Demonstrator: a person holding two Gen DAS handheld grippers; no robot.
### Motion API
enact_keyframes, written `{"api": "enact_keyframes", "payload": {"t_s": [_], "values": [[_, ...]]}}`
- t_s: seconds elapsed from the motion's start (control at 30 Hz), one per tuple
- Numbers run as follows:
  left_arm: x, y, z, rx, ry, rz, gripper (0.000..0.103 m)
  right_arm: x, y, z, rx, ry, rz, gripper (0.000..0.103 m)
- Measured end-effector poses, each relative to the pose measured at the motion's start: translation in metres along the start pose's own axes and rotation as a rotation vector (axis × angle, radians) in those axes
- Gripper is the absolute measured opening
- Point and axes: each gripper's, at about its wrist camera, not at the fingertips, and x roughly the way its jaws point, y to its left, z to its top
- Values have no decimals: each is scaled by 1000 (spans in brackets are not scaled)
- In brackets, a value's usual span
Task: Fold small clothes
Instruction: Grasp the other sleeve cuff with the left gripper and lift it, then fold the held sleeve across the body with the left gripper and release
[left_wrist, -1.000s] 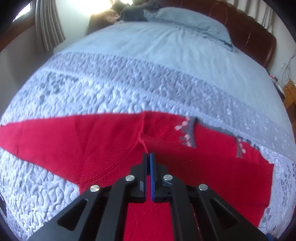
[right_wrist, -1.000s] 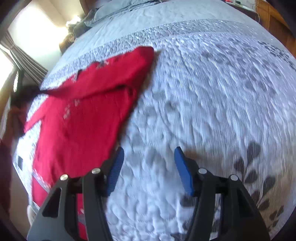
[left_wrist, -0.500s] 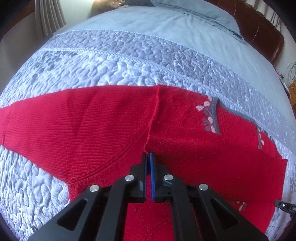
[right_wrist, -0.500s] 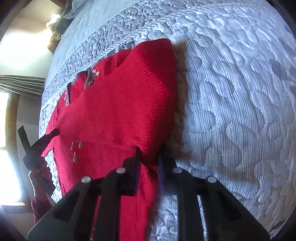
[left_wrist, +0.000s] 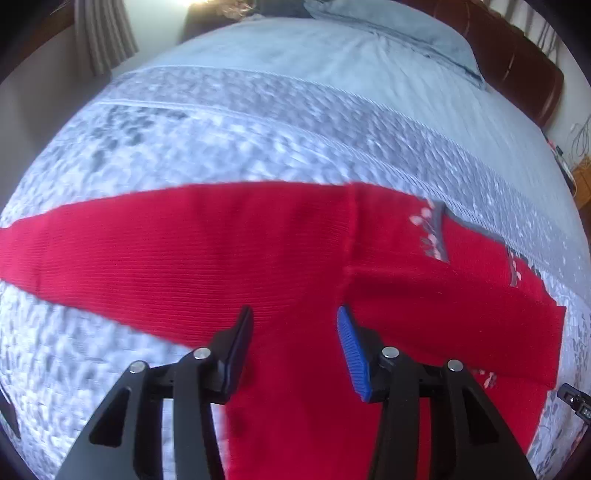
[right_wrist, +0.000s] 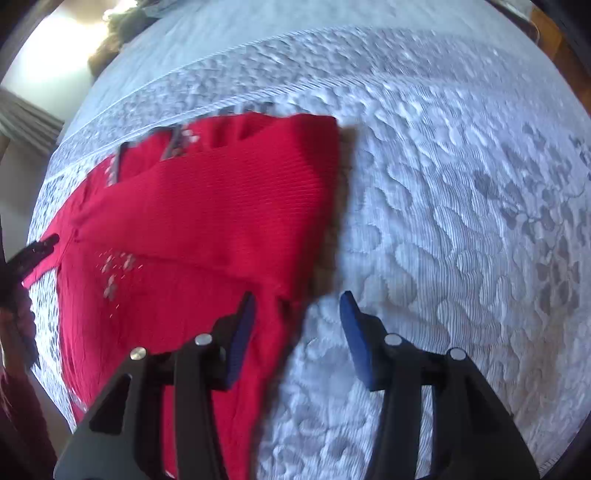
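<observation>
A red knit sweater (left_wrist: 229, 254) with grey collar trim and small pink flowers lies flat on the quilted bed. One sleeve stretches out to the left in the left wrist view; the other sleeve is folded across the body (right_wrist: 229, 206). My left gripper (left_wrist: 294, 325) is open and empty, just above the sweater near the armpit seam. My right gripper (right_wrist: 297, 310) is open and empty over the folded sleeve's lower right edge, one finger above red knit, the other above the quilt.
The grey-white quilted bedspread (right_wrist: 461, 221) spreads around the sweater. Pillows (left_wrist: 388, 22) and a dark headboard (left_wrist: 524, 70) lie at the far end. A curtain (left_wrist: 103, 33) hangs at the far left. The person's left hand (right_wrist: 22, 295) shows at the left edge of the right wrist view.
Both grippers were shut on the sweater half a second ago and have opened, letting go. The right gripper had come in from over the bare quilt. The sweater now lies flat.
</observation>
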Motion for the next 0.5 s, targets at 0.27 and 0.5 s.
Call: {"api": "enact_keyframes", "payload": {"t_s": [0.27,0.5], "values": [[-26,180,3,-246,26,138,57,-1,81,-25,-129,30,98,47],[-30,315,5,-465,38,299,57,31,147,-27,-261,76,61,46]]}}
